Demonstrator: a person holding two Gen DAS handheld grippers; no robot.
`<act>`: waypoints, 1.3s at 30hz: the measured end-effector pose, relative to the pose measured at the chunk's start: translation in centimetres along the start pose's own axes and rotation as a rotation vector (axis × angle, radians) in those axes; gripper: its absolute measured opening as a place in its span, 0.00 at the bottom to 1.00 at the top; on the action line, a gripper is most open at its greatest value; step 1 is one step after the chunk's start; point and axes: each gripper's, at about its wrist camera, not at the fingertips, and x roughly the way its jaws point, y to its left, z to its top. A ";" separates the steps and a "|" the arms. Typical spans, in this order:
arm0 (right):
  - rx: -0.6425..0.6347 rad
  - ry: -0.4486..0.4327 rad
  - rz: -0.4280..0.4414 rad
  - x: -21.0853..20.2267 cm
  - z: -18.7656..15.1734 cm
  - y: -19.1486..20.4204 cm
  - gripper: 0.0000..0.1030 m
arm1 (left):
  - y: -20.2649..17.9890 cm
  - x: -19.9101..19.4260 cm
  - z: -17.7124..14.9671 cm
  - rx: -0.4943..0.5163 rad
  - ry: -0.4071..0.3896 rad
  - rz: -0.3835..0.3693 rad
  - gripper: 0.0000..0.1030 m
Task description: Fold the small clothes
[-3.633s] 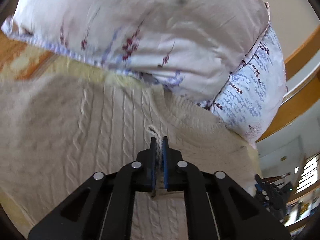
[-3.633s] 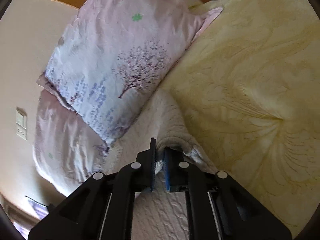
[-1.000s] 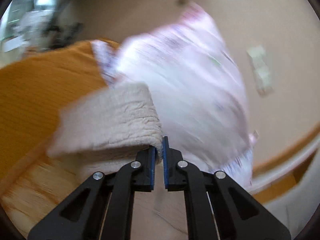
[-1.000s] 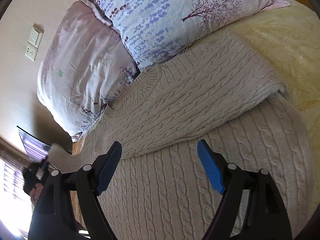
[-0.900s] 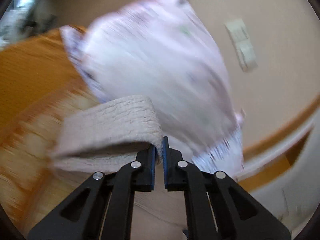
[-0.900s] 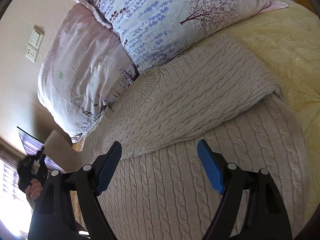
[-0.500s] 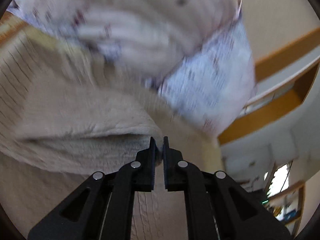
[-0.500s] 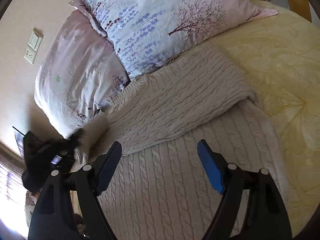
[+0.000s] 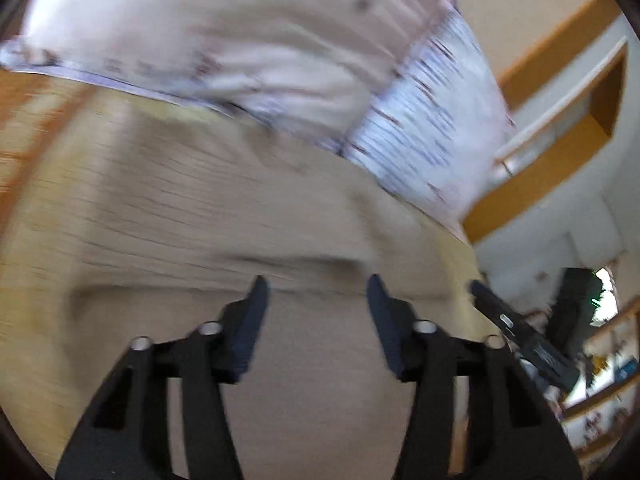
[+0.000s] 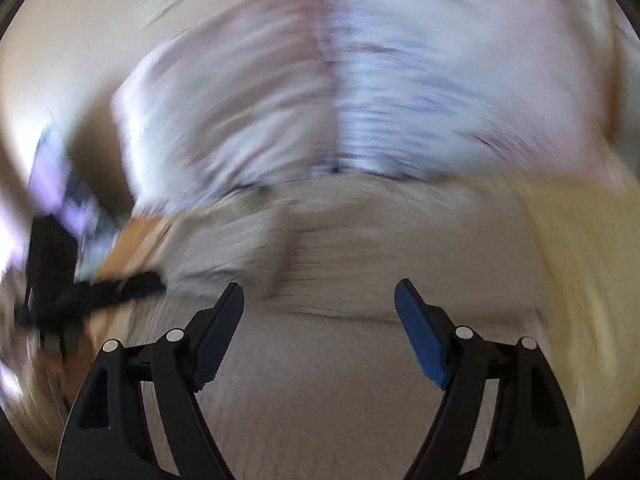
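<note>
A cream cable-knit sweater (image 9: 208,216) lies on the bed with both sleeves folded across its body; it also shows in the right wrist view (image 10: 360,248). Both views are motion-blurred. My left gripper (image 9: 316,284) is open and empty just above the sweater, near the edge of a folded sleeve. My right gripper (image 10: 318,292) is open and empty above the sweater's lower body. The other gripper appears as a dark shape (image 10: 100,288) at the left of the right wrist view.
Two floral pillows (image 9: 248,40) (image 10: 360,92) lie against the wall just beyond the sweater. A yellow bedspread (image 10: 580,240) extends to the right. An orange-brown bed frame (image 9: 560,152) and a cluttered shelf (image 9: 600,368) are at the right.
My left gripper has opened and let go of the sleeve, which now lies across the sweater's body. My right gripper stays open and has swung quickly toward the pillows.
</note>
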 end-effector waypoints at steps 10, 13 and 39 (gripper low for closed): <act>-0.573 0.119 0.066 9.1 0.7 14.4 0.52 | 6.6 -0.4 -0.3 -0.093 0.008 0.217 0.18; -0.618 0.149 0.029 11.5 0.8 15.4 0.52 | 7.2 -0.1 -0.4 -0.100 0.010 0.224 0.13; 0.522 -0.042 0.037 3.0 -2.3 -10.2 0.10 | 8.4 -1.4 -1.7 -0.157 -0.034 0.081 0.26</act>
